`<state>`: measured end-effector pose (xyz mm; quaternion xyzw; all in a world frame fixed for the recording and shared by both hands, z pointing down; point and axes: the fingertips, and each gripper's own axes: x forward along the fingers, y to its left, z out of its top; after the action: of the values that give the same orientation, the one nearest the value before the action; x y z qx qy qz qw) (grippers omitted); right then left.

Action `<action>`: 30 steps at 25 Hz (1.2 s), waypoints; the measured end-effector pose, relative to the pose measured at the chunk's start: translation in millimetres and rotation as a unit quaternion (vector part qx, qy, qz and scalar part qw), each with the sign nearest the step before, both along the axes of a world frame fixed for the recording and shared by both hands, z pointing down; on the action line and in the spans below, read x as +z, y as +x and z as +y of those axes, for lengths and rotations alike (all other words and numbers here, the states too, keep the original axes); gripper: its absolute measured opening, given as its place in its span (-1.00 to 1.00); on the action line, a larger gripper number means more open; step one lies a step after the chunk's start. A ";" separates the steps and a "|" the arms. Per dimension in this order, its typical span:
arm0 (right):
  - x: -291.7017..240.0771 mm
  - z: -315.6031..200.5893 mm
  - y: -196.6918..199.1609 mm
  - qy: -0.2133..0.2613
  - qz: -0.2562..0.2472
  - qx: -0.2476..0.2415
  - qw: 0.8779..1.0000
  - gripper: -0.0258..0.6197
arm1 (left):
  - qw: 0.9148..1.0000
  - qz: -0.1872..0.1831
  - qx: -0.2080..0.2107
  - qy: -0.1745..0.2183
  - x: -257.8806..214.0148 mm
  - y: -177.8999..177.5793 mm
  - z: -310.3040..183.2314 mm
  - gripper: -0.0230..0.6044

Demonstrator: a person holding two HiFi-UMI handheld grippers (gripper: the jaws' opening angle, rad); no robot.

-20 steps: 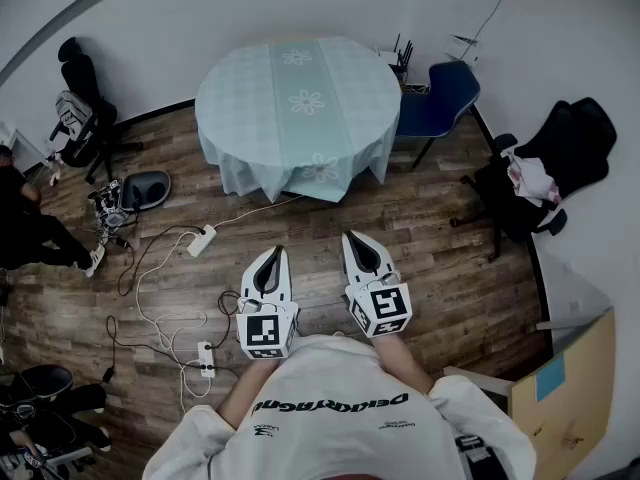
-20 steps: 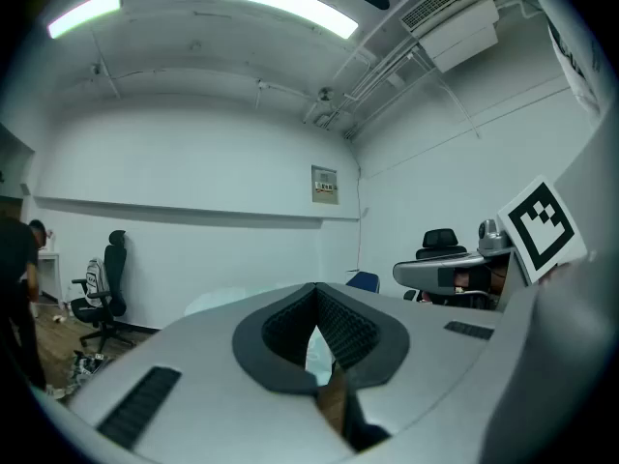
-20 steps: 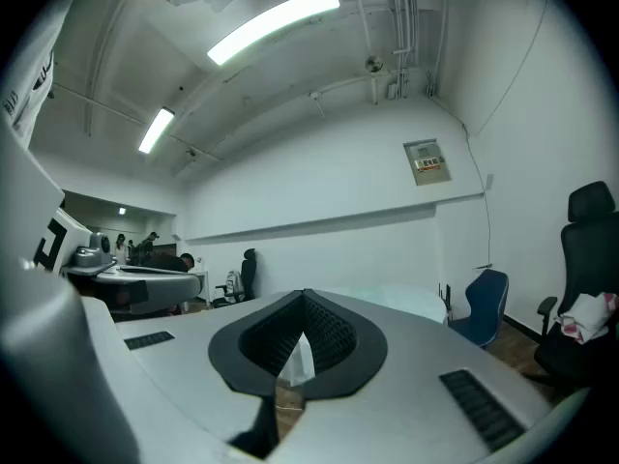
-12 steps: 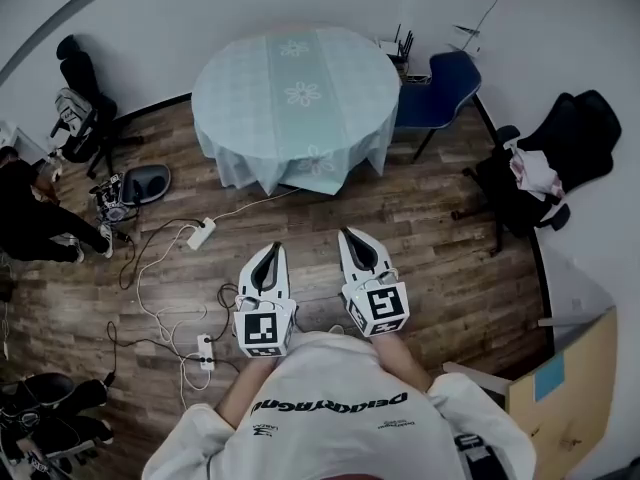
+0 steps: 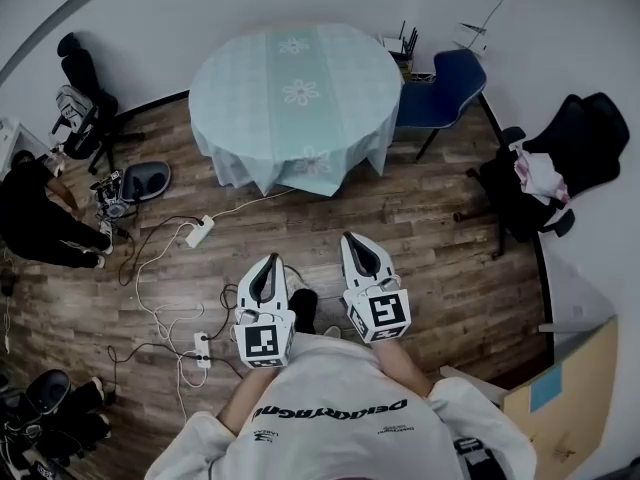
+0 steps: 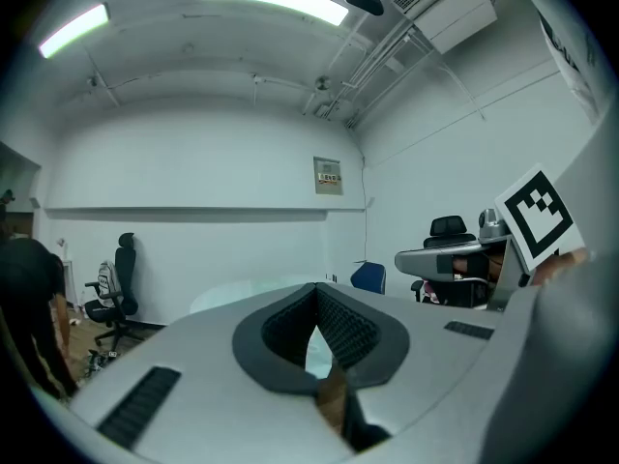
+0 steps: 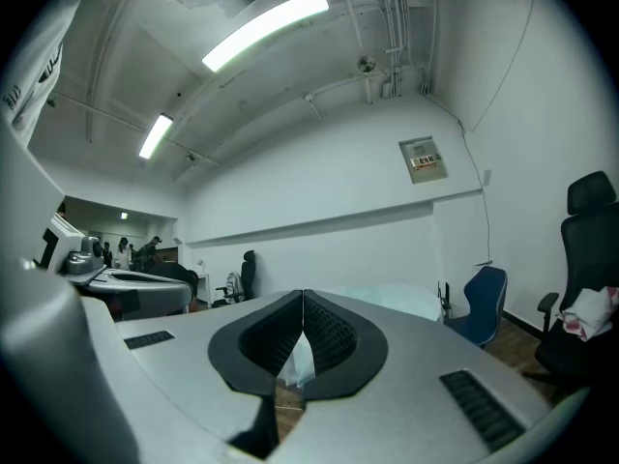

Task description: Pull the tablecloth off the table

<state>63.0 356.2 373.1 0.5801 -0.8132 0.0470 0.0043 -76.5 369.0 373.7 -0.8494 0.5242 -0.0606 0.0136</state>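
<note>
Status: both jaws fully closed, nothing in either. Left hand-held gripper (image 5: 269,261) and right hand-held gripper (image 5: 353,238) sit level, side by side at the operator's chest, tips aimed at 12 o'clock.

Tablecloth (image 5: 295,98): pale teal w/ flower print, draped over the round table at 12 o'clock. It's well apart from both tips and untouched. The table itself is fully under the cloth; hem hangs all round. Nothing visible on top. Each gripper view shows only a sliver of far-off cloth through the closed pads.

Delta vs a sec ago:
- Dark shoe (image 5: 303,308) now shows on the floor between the two grippers, so prob a step fwd has started.
- Table has barely shifted in the head view, so gap not really closed yet.
- Grippers keep the same pose, jaws unchanged.
- Person in dark (image 5: 40,218) at 9 o'clock has moved a bit; not involved.

Read: approach phase only, pull not begun. Still to do: walk in, open jaws, pinch the near hem at the table's 6 o'clock, then drag back.

Risks, judged:
- Power strip (image 5: 198,234) plus loose cables at 10 o'clock lie near the walk path, so trip or snag.
- Blue chair (image 5: 440,88) sits just beside the table at its 3 o'clock and could catch the cloth.
</note>
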 end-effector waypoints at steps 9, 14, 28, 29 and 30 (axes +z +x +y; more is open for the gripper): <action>17.7 -65.3 20.6 -0.018 0.030 0.003 0.999 -0.81 | 1.000 0.015 0.011 -0.004 22.4 24.3 -66.8 -0.88; 18.2 -126.1 28.8 -0.036 0.036 0.002 0.999 -0.81 | 1.000 0.020 0.007 -0.020 20.2 32.8 -131.0 -0.88; 2.2 -306.0 16.3 -0.050 0.027 0.010 0.998 -0.81 | 0.999 0.037 0.013 -0.031 9.0 17.4 -319.8 -0.88; 2.1 -316.2 15.8 -0.050 0.027 0.012 0.998 -0.81 | 0.999 0.037 0.011 -0.032 8.2 15.6 -329.9 -0.88; 2.8 -326.0 15.6 -0.051 0.027 0.015 0.998 -0.81 | 0.999 0.038 0.010 -0.034 8.1 14.7 -339.5 -0.88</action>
<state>78.6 30.2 376.0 0.5920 -0.8007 0.0728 0.0551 -61.8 29.5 381.8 -0.8561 0.5136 -0.0459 -0.0345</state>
